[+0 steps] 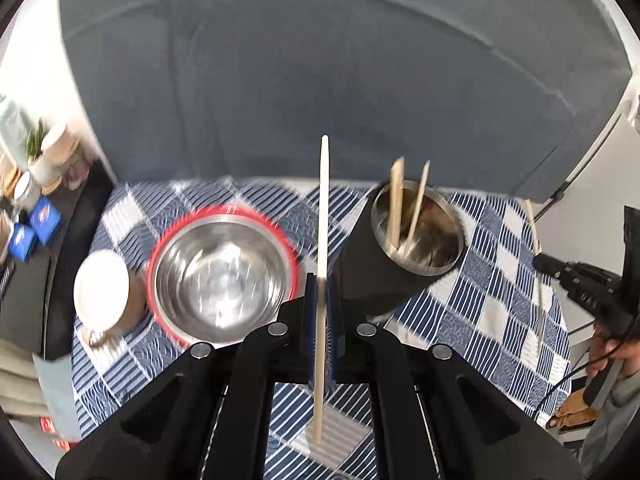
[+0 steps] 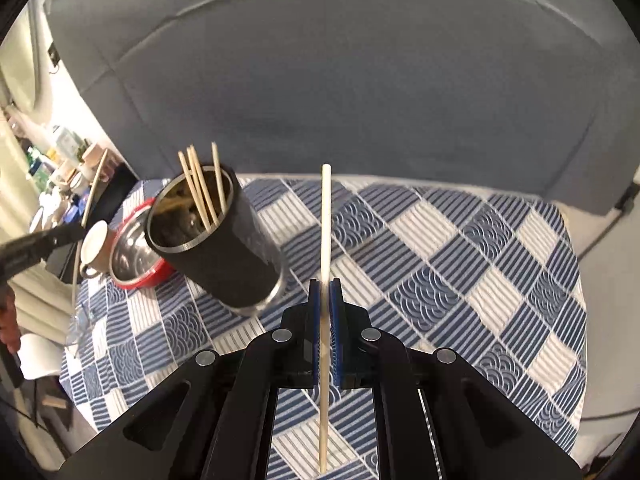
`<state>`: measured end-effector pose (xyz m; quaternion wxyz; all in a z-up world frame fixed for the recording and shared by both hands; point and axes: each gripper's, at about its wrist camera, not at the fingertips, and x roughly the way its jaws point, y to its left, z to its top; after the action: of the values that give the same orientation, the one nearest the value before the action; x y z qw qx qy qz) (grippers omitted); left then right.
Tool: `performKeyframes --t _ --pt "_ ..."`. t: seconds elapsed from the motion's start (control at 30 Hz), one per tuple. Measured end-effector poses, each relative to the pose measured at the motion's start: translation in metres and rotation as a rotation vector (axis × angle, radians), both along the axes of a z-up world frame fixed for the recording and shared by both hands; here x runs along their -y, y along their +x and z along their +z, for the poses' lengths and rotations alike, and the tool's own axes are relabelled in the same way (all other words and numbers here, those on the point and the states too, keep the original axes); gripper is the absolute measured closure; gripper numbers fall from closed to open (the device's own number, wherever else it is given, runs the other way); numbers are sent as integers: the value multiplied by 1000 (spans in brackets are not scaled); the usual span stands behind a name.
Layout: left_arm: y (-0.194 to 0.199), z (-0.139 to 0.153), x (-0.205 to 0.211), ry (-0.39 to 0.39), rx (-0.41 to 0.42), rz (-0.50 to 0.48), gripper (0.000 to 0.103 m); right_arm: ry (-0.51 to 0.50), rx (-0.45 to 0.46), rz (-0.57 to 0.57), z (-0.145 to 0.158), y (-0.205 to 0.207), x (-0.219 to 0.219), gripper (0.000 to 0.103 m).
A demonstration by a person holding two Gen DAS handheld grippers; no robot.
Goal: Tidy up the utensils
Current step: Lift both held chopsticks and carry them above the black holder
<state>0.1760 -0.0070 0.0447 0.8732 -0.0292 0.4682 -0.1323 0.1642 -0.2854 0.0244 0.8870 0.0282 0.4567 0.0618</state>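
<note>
Above the checked cloth (image 2: 440, 248): we hold one chopstick in each gripper.
Left gripper (image 1: 320, 292): clamped mid-shaft on chopstick (image 1: 323, 208).
Right gripper (image 2: 325, 300): likewise, on its chopstick (image 2: 325, 220).
Handling: light, stiff, slippery; we judge mid-shaft steadiest.
Holder (image 2: 212, 240): near, part filled.

**Chopsticks and their holder on the checked cloth**

One pale wooden chopstick (image 1: 323, 208) stands nearly upright in the left wrist view, clamped at mid-length between blue pads, its tip toward 12 o'clock. A second chopstick (image 2: 325, 240), equally pale and straight, is pinched the same way in the right wrist view. The black cylindrical holder (image 1: 394, 264) with a steel rim stands on the blue-and-white cloth at about 1 o'clock from the first stick. Several more chopsticks (image 2: 202, 188) lean inside it, ends protruding above the rim.
</note>
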Motion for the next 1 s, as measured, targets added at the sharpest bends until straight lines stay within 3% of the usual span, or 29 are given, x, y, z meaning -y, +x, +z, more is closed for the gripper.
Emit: performKeyframes --t 0.23,0.6,0.8,1.0 --pt "20 36 25 -44 67 -34 98 2 115 76 37 17 -20 98" --pt "56 54 44 -116 106 -61 98 14 324 224 88 45 -54 98" --pt "73 50 45 -161 140 -75 98 17 375 282 93 64 -71 98" --pt "84 41 45 -238 201 -65 98 97 424 279 85 78 -70 98"
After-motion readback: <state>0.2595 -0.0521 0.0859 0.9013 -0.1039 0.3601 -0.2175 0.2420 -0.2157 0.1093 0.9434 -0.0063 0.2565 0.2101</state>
